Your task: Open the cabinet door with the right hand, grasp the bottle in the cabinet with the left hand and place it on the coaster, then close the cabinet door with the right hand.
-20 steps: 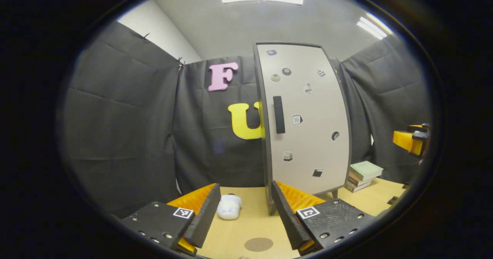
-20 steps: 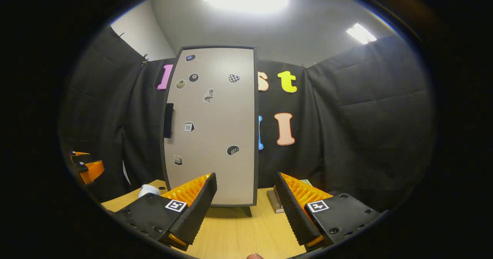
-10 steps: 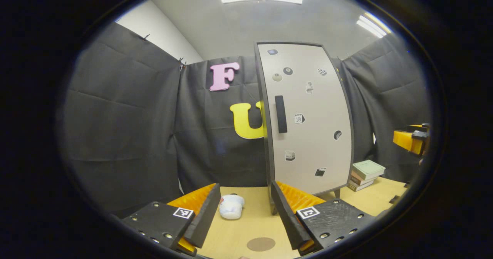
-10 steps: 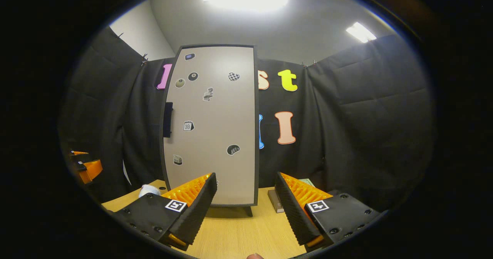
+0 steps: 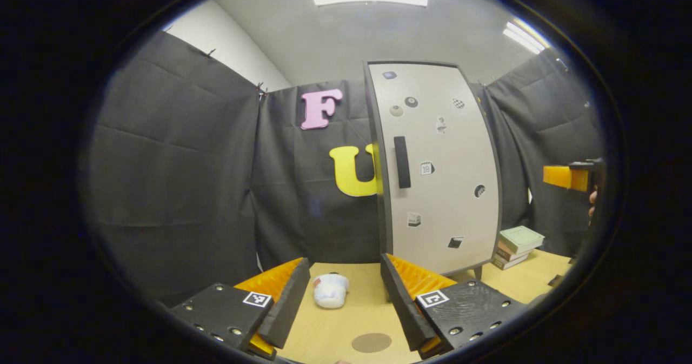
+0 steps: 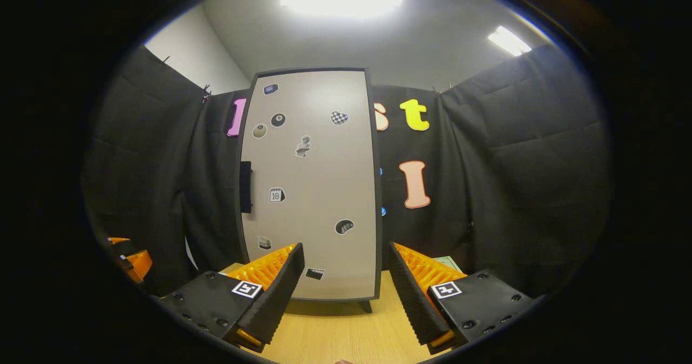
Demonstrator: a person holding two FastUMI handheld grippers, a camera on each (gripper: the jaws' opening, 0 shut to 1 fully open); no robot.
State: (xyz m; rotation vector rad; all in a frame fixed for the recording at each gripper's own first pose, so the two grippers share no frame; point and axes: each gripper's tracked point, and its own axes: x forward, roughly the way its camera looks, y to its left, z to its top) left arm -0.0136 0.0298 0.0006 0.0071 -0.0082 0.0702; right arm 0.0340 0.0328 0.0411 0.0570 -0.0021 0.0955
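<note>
Wooden tabletop [image 5: 346, 326] w/ cabinet [image 5: 438, 169], door shut, handle [image 5: 401, 161] untouched. Left gripper [image 5: 343, 293] held wide open, nothing gripped, above coaster [image 5: 371, 343]. Right gripper [image 6: 346, 288] likewise spread wide, empty, faced toward cabinet door.

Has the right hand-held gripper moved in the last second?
Yes. In the left gripper view the right hand-held gripper sits higher against the books, and in its own view the cabinet door looks slightly larger, suggesting a slight advance.
</note>
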